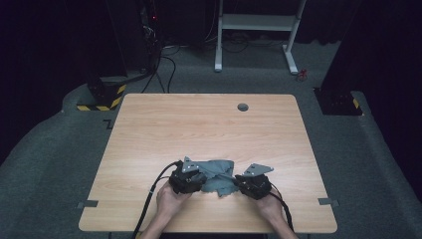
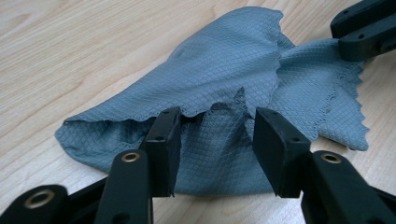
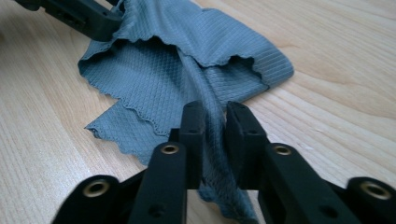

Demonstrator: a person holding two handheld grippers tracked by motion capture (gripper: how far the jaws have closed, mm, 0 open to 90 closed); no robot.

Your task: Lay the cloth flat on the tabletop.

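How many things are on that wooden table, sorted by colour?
Grey-blue: 1, the cloth, crumpled near the front edge.
Black: 2, the left gripper and the right gripper, one at each side of the cloth.
Dark grey: 1, the round cap set in the table near its far edge.
Total: 4

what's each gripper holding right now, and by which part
Left gripper: open, astride the grey diamond-weave cloth, gripping nothing. Right gripper: jaws around a bunched fold; grip uncertain.
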